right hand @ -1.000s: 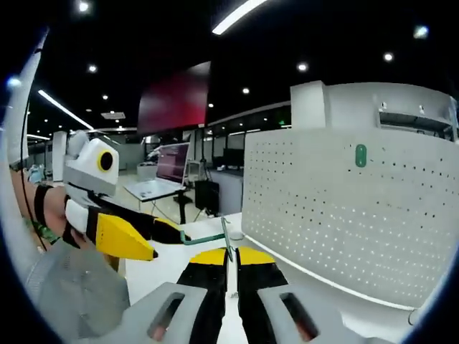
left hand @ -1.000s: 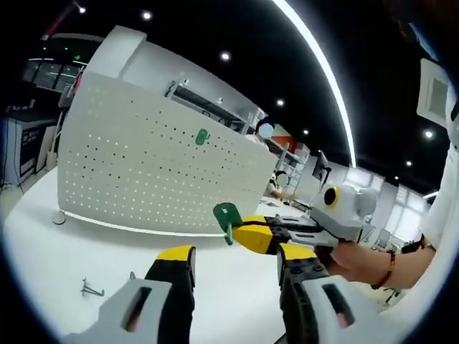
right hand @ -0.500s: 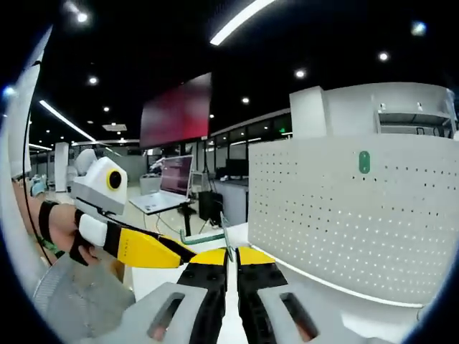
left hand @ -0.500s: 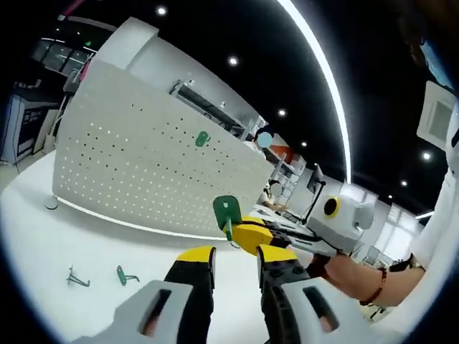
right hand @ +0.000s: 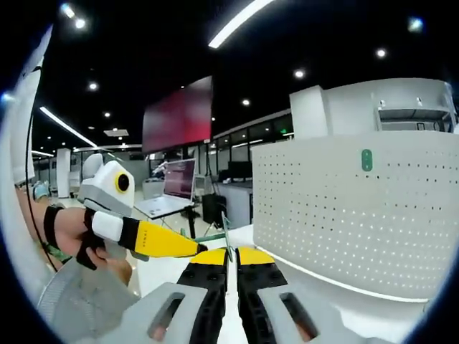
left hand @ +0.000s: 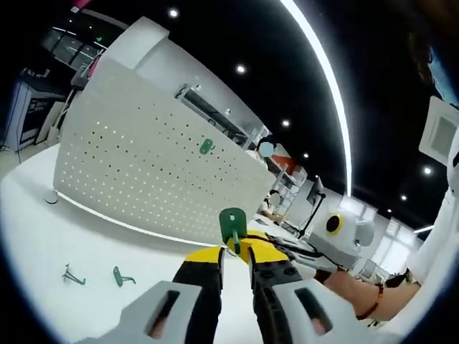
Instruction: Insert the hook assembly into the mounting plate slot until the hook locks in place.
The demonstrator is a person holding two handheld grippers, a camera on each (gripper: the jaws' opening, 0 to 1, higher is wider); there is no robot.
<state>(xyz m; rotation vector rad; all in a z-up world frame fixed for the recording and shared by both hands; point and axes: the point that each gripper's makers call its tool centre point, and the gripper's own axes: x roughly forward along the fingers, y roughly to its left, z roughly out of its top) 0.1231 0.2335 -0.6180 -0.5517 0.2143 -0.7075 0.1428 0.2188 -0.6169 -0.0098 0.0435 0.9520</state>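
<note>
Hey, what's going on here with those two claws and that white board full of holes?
A person holds a claw in each hand at a white table. The right claw is shut on a green hook, and the left claw has closed in around it, seemingly to take it. The pegboard stands behind with one green hook already mounted. Two spare hooks lie on the table.

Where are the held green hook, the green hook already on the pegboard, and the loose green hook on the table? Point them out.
held green hook (left hand: 232, 221): left gripper view, on its flat plate.
mounted green hook (right hand: 367, 160): right gripper view, on its face.
loose green hook (left hand: 120, 275): left gripper view, on its body.
</note>
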